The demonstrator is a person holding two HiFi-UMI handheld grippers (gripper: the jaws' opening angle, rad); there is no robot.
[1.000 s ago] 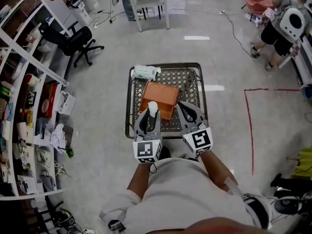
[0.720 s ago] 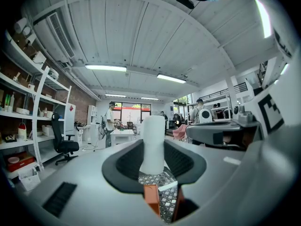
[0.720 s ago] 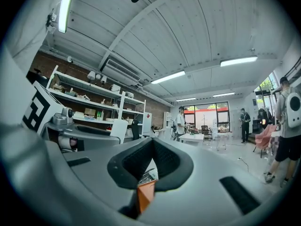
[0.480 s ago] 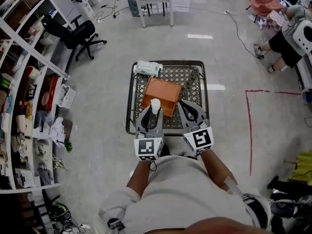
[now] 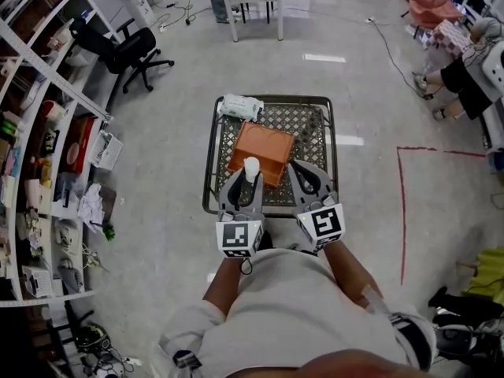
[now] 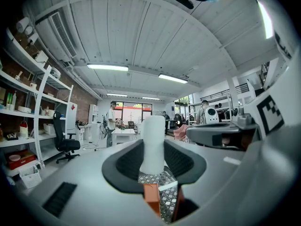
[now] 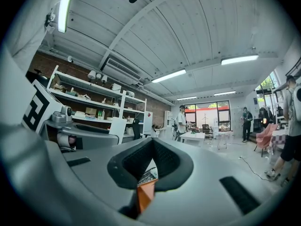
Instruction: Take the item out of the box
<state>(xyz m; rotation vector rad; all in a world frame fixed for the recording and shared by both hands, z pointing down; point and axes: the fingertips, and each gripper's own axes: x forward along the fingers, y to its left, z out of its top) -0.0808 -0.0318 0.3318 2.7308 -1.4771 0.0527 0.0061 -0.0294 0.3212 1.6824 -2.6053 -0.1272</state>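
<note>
1. Grey concrete floor [image 5: 378,93] surrounds a metal mesh table [image 5: 211,164]. Shelves [image 5: 47,132] line the left wall, and an office chair [image 5: 118,50] stands near them.
2. An orange box [image 5: 264,148] lies on the middle of the table, turned at a slight angle. A white packet [image 5: 240,107] lies at the far left corner, apart from the box.
3. My left gripper [image 5: 247,183] is clenched on a white cylinder [image 5: 251,168]. The cylinder stands upright between the dark pads [image 6: 188,161]. From the head view it sits over the near edge of the box. In the left gripper view, an orange edge of the box and the mesh show beneath it.
4. My right gripper [image 5: 307,178] is beside the left, over the near right corner of the box. Its jaws are pressed together with nothing between them.
</note>
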